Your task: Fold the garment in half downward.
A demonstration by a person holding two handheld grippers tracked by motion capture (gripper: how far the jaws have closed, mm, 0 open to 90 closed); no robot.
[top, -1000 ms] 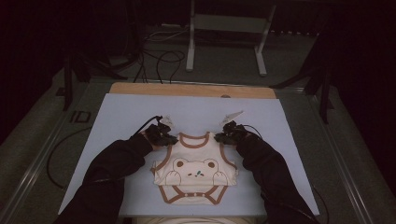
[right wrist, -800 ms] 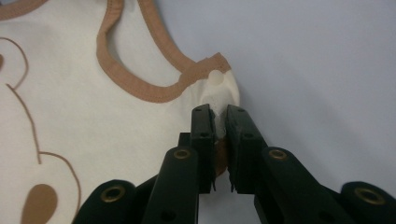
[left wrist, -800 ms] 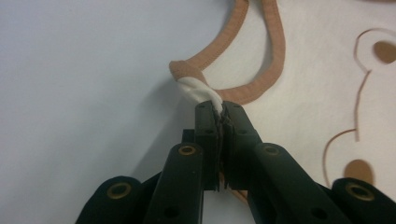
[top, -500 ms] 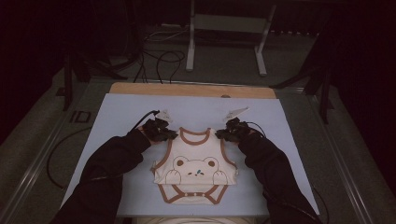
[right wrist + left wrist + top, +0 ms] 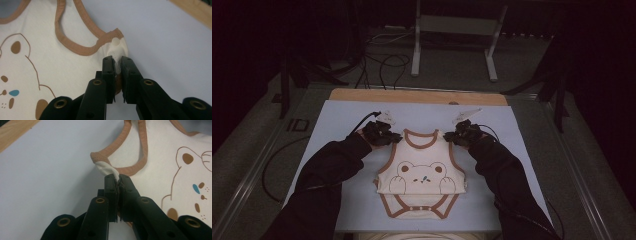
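Item: bodysuit, cream, brown trim, bear print; laid face up on the blue mat, near the person's edge.
Left gripper: jaws pressed together, pinching the left shoulder strap's cloth.
Right gripper: jaws pinching the right strap likewise.
Purpose, as judged: both shoulders are gripped evenly so the garment can be lifted or drawn flat without skewing.

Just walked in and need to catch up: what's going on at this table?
A person is handling a cream baby bodysuit with a bear print, using two hand-held grippers. The left gripper is shut on one shoulder, the right gripper on the other. The bodysuit lies face up on the pale blue table cover, its lower part flat.
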